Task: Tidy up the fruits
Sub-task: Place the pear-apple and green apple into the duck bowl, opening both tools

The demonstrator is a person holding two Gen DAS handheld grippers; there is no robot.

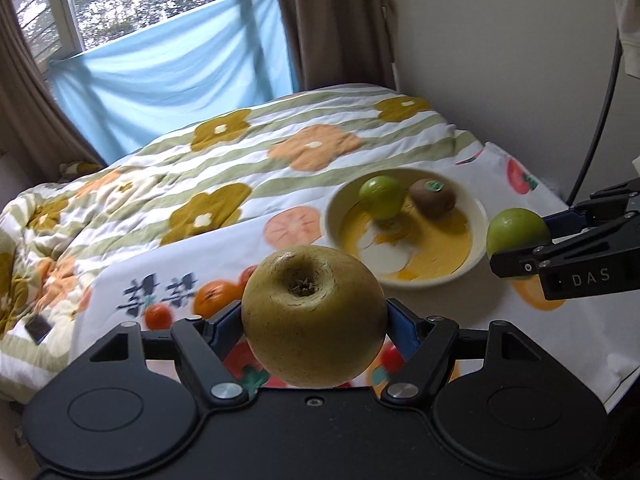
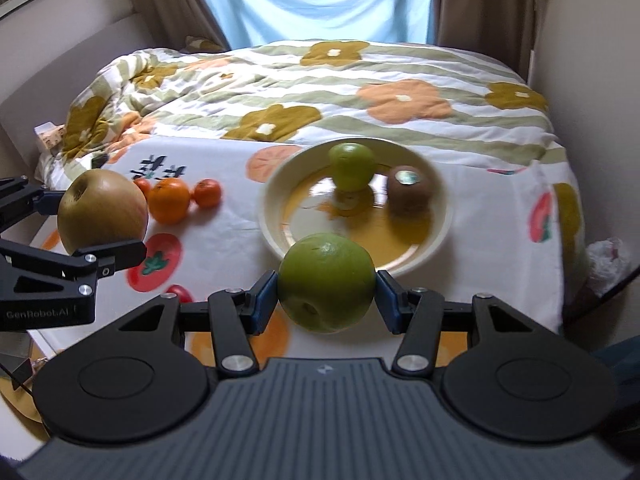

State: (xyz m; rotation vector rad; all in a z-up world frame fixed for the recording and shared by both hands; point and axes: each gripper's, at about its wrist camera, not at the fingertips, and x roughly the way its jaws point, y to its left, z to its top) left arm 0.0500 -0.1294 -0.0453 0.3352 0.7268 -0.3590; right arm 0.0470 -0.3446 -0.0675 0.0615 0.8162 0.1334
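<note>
Keep left gripper [image 1: 314, 316] clamped on pear [image 1: 314, 316], right gripper [image 2: 326, 282] clamped on apple [image 2: 326, 282], both just short of bowl [image 2: 280, 248]. Lower into free space beside kiwi [image 2: 410, 188]; release gently.

The round cream bowl [image 2: 442, 236] holds a small green fruit [image 2: 351, 166] and a brown kiwi [image 2: 410, 190] at its far side; its near half is bare. Printed cloth [image 2: 224, 236] left of it lies free.
</note>
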